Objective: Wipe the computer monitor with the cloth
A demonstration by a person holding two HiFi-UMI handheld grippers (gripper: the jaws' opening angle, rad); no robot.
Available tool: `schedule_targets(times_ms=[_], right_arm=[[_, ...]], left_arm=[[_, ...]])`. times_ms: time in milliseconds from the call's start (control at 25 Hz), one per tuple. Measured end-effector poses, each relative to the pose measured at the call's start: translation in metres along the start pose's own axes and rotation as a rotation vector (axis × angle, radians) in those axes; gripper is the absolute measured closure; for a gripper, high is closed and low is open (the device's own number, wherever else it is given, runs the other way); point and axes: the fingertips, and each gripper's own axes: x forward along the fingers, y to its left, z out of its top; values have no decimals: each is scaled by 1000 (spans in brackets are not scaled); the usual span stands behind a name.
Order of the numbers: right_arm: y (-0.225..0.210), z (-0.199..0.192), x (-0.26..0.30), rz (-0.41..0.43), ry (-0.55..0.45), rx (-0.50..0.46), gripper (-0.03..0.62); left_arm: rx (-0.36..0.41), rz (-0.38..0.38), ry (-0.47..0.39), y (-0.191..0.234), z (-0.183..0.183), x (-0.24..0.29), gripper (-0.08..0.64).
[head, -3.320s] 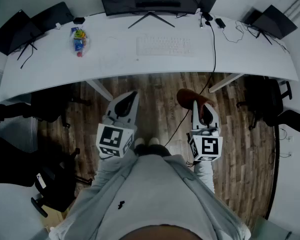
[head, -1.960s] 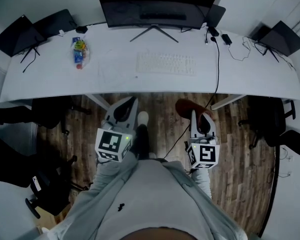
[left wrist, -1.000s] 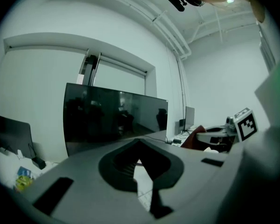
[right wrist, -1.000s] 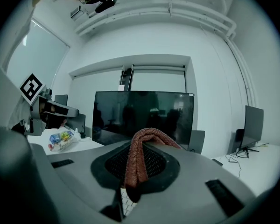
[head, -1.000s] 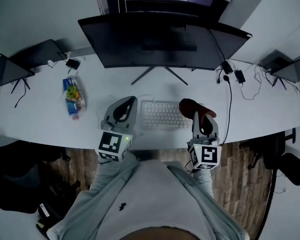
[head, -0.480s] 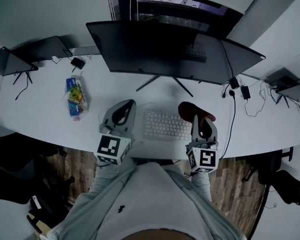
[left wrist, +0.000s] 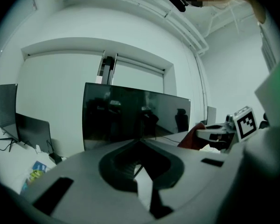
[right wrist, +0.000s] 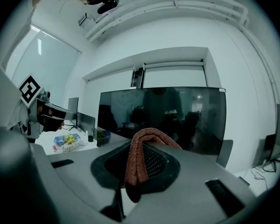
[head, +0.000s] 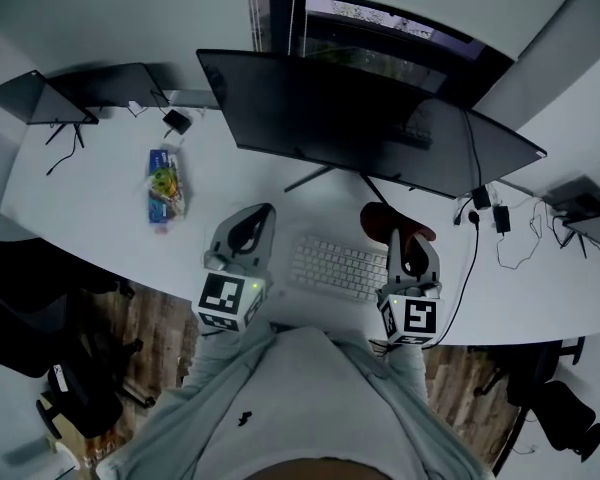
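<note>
A wide dark monitor (head: pixel 370 118) stands on its splayed foot at the back of the white desk (head: pixel 90 218). It fills the middle of both gripper views, monitor (left wrist: pixel 135 113) and monitor (right wrist: pixel 177 118). My right gripper (head: pixel 392 220) is shut on a folded red-brown cloth (head: pixel 398 218), which drapes over its jaws as cloth (right wrist: pixel 140 157). It hovers over the right end of the keyboard (head: pixel 335 266), short of the screen. My left gripper (head: pixel 252 224) hangs over the desk left of the keyboard, jaws shut together with nothing in them (left wrist: pixel 140 143).
A colourful snack packet (head: pixel 165 183) lies on the desk at left. Smaller dark screens stand at the far left (head: pixel 80 86) and far right (head: pixel 590 213). A black cable and chargers (head: pixel 478 203) trail over the right side. Office chairs (head: pixel 40 298) sit on the wooden floor.
The person has stepped up to the desk, so both grippers went from over the floor to over the desk by the keyboard. The monitor now shows whole. The cloth stays gripped.
</note>
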Motion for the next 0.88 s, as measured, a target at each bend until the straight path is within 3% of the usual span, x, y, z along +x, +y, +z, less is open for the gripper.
schedule_targets(times_ms=[440, 880], right_arm=[[26, 23, 49, 147, -59, -26, 554], [114, 67, 104, 402, -167, -40, 554]], left_arm=[[-20, 121, -23, 28, 5, -13, 540], [-41, 227, -18, 48, -3, -47, 540]])
